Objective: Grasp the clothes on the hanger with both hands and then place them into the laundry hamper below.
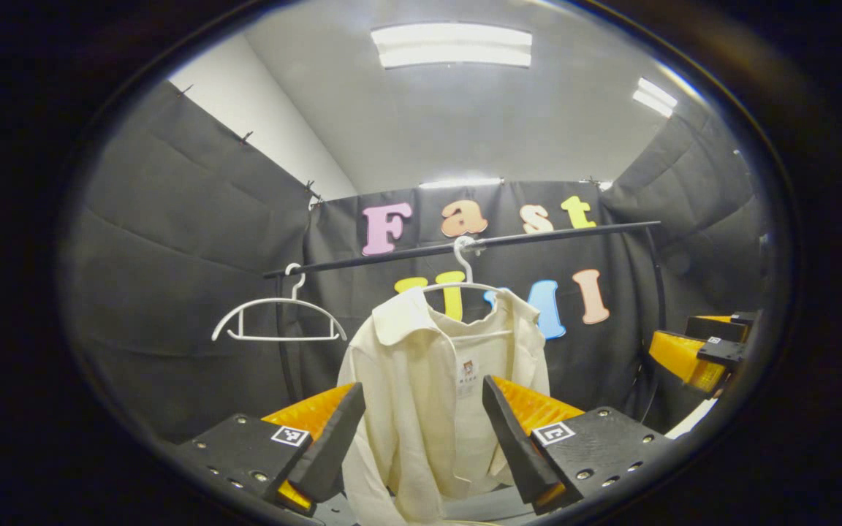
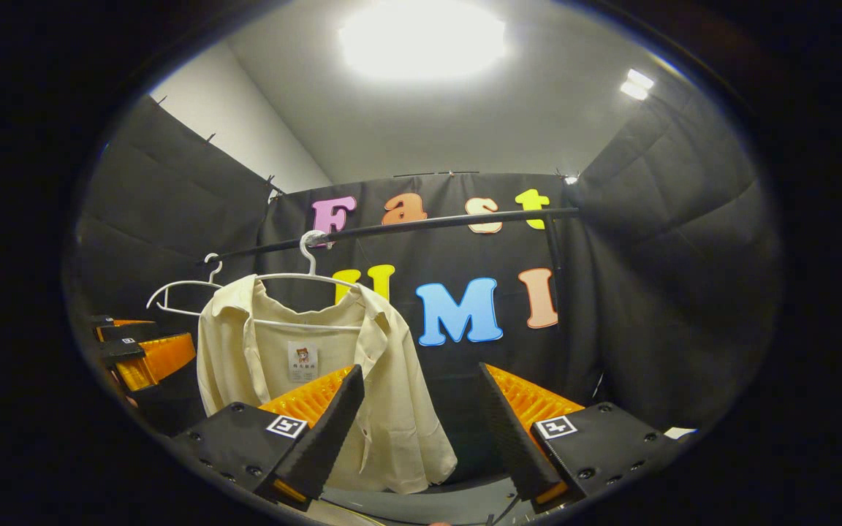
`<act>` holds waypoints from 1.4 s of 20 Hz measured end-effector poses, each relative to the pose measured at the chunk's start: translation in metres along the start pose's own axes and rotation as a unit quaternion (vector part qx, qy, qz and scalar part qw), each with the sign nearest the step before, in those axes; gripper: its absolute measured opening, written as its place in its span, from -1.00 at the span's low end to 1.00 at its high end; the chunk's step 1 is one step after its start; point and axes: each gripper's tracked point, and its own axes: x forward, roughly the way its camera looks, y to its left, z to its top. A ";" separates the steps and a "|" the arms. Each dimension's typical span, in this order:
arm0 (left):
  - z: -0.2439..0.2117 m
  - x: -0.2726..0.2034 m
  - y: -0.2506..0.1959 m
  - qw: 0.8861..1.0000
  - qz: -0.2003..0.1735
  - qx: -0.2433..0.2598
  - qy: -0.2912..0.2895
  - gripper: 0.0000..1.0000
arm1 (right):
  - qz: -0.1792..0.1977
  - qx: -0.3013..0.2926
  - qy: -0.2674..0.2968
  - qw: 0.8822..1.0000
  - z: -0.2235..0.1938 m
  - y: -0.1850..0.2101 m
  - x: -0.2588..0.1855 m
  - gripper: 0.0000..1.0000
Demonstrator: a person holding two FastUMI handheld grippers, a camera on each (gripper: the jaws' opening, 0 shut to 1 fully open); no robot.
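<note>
**Shirt on the rail, both grippers waiting open**

On the black rail (image 1: 465, 247) at the back of the booth, a cream collared shirt (image 1: 435, 387) is hanging from a white hanger (image 1: 465, 281), with a second, bare white hanger (image 1: 278, 321) sitting beside it. The left gripper (image 1: 425, 431) is facing the shirt front with its jaws spread and nothing between them. The right gripper (image 2: 421, 431) is likewise standing wide and empty, pointing just past the shirt's hem side.

The fabric is looking thin, light and limp, so it is likely to slump and slide once off the hanger. The shoulders, one per gripper, are seeming the surest places to pinch, lifting the collar clear of the hanger.

A grey edge is peeking below the shirt in both views; whether that is the hamper, and what it is holding, I cannot tell.
</note>
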 end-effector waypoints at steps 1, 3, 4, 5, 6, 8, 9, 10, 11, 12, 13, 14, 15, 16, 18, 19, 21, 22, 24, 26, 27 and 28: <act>-0.002 0.007 -0.005 1.000 0.002 0.001 0.000 0.89 | 0.006 -0.001 -0.002 1.000 0.000 0.000 0.009 0.95; -0.006 0.027 -0.011 1.000 0.010 0.004 0.004 0.89 | 0.019 0.003 -0.002 1.000 -0.002 0.001 0.027 0.95; -0.006 0.035 -0.014 1.000 0.014 0.004 0.005 0.89 | 0.024 0.005 -0.002 1.000 -0.004 0.001 0.036 0.94; -0.009 0.042 -0.017 1.000 0.017 0.005 0.006 0.89 | 0.029 0.008 -0.002 1.000 -0.005 0.001 0.046 0.95; -0.010 0.049 -0.021 1.000 0.019 0.007 0.007 0.89 | 0.033 0.011 -0.001 0.999 -0.006 0.002 0.054 0.95; -0.014 0.064 -0.024 0.999 0.025 0.017 0.009 0.89 | 0.047 0.018 -0.001 0.999 -0.009 0.008 0.072 0.95; -0.016 0.071 -0.023 0.999 0.032 0.020 0.009 0.89 | 0.053 0.019 -0.002 0.998 -0.010 0.010 0.079 0.94; -0.017 0.077 -0.023 0.999 0.037 0.020 0.009 0.89 | 0.060 0.019 -0.002 0.998 -0.011 0.013 0.086 0.95; -0.019 0.084 -0.022 0.999 0.042 0.020 0.009 0.89 | 0.067 0.020 -0.003 0.998 -0.012 0.016 0.094 0.94; -0.019 0.092 -0.021 0.999 0.049 0.020 0.009 0.89 | 0.075 0.021 -0.005 0.997 -0.013 0.021 0.102 0.95; -0.021 0.101 -0.021 0.998 0.053 0.024 0.009 0.89 | 0.083 0.022 -0.005 0.996 -0.015 0.025 0.110 0.95; -0.022 0.106 -0.021 0.998 0.057 0.029 0.010 0.89 | 0.089 0.023 -0.005 0.996 -0.017 0.028 0.116 0.94; -0.024 0.113 -0.021 0.998 0.060 0.035 0.009 0.89 | 0.097 0.024 -0.004 0.995 -0.020 0.032 0.123 0.95; -0.026 0.119 -0.020 0.997 0.065 0.040 0.012 0.89 | 0.103 0.025 -0.002 0.994 -0.024 0.036 0.131 0.94; -0.034 0.130 -0.018 0.996 0.075 0.043 0.016 0.89 | 0.113 0.030 0.001 0.993 -0.030 0.043 0.147 0.95; -0.037 0.136 -0.017 0.996 0.081 0.045 0.018 0.89 | 0.118 0.035 0.003 0.992 -0.033 0.047 0.155 0.94; -0.042 0.147 -0.011 0.994 0.096 0.053 0.023 0.89 | 0.127 0.044 0.007 0.991 -0.038 0.056 0.171 0.95; -0.043 0.150 -0.009 0.993 0.102 0.055 0.024 0.89 | 0.129 0.045 0.009 0.991 -0.041 0.060 0.179 0.95; -0.046 0.158 -0.006 0.992 0.112 0.061 0.025 0.89 | 0.130 0.045 0.013 0.990 -0.047 0.065 0.193 0.94; -0.049 0.163 -0.005 0.990 0.118 0.068 0.028 0.89 | 0.132 0.044 0.017 0.990 -0.055 0.071 0.206 0.94; -0.051 0.165 -0.004 0.989 0.123 0.071 0.029 0.89 | 0.129 0.042 0.020 0.991 -0.059 0.072 0.212 0.94; -0.051 0.166 -0.001 0.988 0.130 0.073 0.030 0.89 | 0.124 0.041 0.025 0.991 -0.063 0.073 0.218 0.94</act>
